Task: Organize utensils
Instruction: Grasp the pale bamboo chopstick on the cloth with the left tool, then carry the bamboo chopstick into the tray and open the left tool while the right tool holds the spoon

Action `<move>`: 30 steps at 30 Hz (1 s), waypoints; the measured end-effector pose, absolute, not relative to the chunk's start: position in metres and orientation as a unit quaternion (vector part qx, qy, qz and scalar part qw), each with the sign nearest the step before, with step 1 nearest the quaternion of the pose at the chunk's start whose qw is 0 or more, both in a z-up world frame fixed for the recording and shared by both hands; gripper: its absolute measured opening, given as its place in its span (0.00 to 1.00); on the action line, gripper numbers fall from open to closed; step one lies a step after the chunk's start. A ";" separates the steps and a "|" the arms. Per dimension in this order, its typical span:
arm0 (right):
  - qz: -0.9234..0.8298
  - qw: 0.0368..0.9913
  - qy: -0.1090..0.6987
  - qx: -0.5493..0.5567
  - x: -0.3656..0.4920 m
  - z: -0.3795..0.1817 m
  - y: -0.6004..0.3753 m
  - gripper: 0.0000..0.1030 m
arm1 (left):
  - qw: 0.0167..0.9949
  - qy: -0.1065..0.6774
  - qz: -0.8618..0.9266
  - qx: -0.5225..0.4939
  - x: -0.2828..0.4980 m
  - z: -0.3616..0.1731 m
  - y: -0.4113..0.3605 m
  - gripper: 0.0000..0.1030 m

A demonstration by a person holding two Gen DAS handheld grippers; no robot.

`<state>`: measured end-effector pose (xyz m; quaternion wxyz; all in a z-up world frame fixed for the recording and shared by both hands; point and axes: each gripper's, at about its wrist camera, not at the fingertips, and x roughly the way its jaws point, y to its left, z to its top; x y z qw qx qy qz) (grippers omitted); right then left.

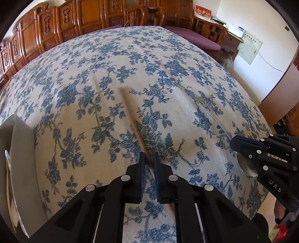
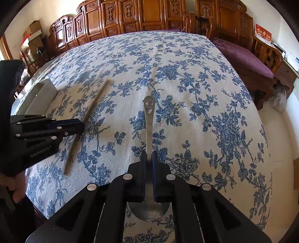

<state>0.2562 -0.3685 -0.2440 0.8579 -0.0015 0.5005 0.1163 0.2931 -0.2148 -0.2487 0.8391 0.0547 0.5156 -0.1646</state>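
My left gripper [image 1: 149, 157] is shut on a wooden chopstick [image 1: 133, 123], which points forward over the blue floral tablecloth [image 1: 112, 74]; it is blurred here. In the right wrist view the chopstick [image 2: 93, 106] runs through the left gripper [image 2: 82, 125] at the left. My right gripper [image 2: 149, 156] is shut on a steel spoon [image 2: 149, 119] with a smiley-face handle end, bowl toward the camera. In the left wrist view the spoon [image 1: 209, 110] sticks out of the right gripper [image 1: 233, 143] at the right.
A white tray or box [image 1: 16, 149] stands at the table's left edge, also in the right wrist view [image 2: 39, 95]. Carved wooden cabinets [image 2: 140, 16] line the back. A purple-cushioned wooden bench [image 2: 248, 58] stands at the right.
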 end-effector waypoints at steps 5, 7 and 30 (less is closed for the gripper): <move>0.128 0.859 0.497 -0.007 0.254 -0.239 -0.359 0.07 | 0.840 0.515 -0.161 0.054 0.287 -0.243 -0.197 0.04; 0.133 0.859 0.494 -0.009 0.252 -0.236 -0.354 0.07 | 0.842 0.514 -0.157 0.054 0.282 -0.240 -0.188 0.04; 0.186 0.855 0.482 -0.046 0.236 -0.224 -0.299 0.07 | 0.877 0.456 -0.135 0.063 0.241 -0.180 -0.119 0.03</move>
